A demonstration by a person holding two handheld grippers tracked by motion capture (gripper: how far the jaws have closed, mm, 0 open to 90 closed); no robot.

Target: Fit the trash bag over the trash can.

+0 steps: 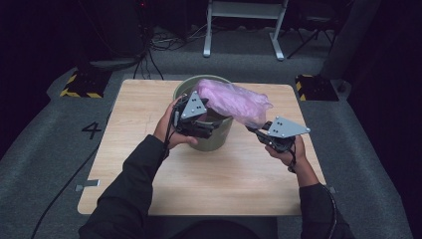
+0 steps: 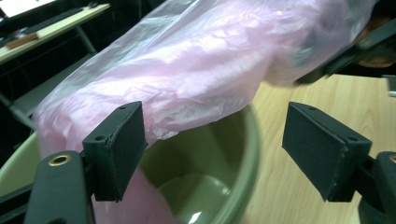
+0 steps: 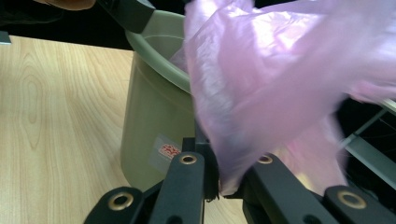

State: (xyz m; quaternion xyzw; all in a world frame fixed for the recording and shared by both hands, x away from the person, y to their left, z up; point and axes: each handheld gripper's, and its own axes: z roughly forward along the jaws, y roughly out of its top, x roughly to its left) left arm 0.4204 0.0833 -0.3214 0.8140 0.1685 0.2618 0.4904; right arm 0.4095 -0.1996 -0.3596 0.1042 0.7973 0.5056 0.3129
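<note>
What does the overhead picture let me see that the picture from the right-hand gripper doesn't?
High view alone: the whole wooden table, both forearms, and the left gripper open at the green bin. Right gripper view alone: the right gripper shut on an edge of the pink plastic bag, and a small sticker low on the bin's side. Both share the bag stretched over the bin's rim.

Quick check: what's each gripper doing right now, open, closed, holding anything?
Left gripper: open, jaws apart over the green bin, gripping nothing.
Right gripper: closed on an edge of the pink plastic bag.
</note>
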